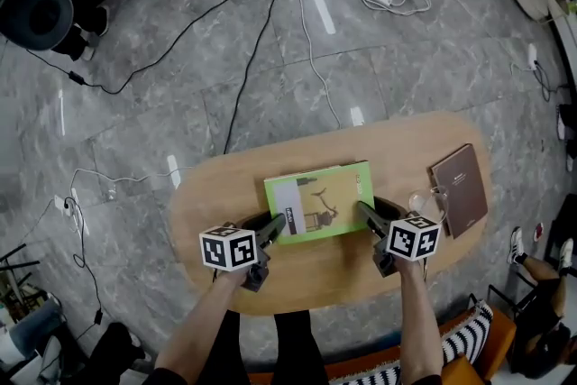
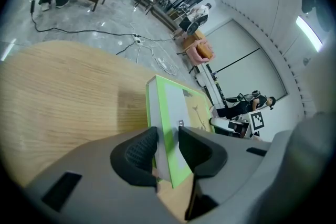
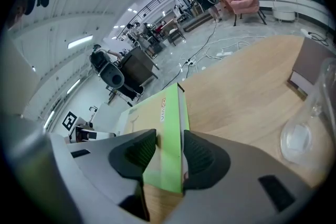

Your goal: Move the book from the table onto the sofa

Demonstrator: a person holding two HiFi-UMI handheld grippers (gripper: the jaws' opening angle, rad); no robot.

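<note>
Over the middle of the oval light-wood table (image 1: 216, 194) sits the thin green-and-white book (image 1: 320, 198), held flat between the two grippers. The left gripper (image 1: 278, 225) clamps the book's left short edge. Seen in the left gripper view, its dark ribbed jaws press on either face of the book (image 2: 173, 107), with the left gripper (image 2: 168, 139) biting near one corner. The right gripper (image 1: 365, 214) grips the opposite short edge, and in the right gripper view the right gripper (image 3: 169, 147) is closed the same way on the book (image 3: 168, 113). A shadow lies on the wood beside the book, but I cannot tell whether the book touches the tabletop. At the table's right end lies a brown rectangular notebook (image 1: 460, 189), with a clear glass (image 3: 302, 139) just beside it towards the middle. Beyond the table's far edge, black and white cables (image 1: 270, 4) trail across the grey marble floor (image 1: 180, 104).
</note>
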